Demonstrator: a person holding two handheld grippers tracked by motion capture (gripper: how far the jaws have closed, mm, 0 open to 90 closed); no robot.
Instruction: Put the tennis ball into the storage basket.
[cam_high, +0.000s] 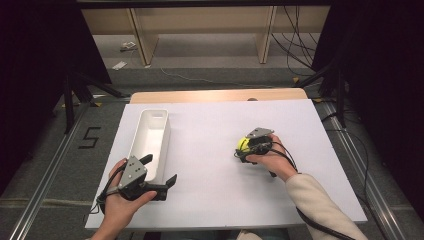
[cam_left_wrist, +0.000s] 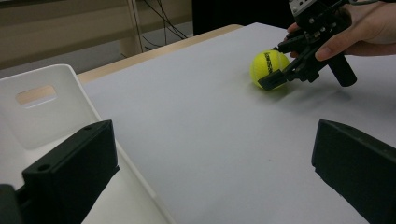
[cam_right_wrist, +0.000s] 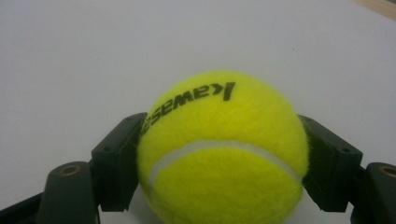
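One white table (cam_high: 210, 190) amid grey floor (cam_high: 55, 165); right gripper (cam_high: 246, 148) clamped on tennis ball (cam_high: 243, 144), left gripper (cam_high: 159, 175) agape.

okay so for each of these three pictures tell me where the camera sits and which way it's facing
High view: above the person's side, looking forward and down at the table; both forearms, left tool, right tool.
Left gripper view: rides the left tool, looking across the table past the white bin; its open jaws.
Right gripper view: rides the right tool, close on the tennis ball; its jaws pressing both sides.
Shared: all three show the ball.
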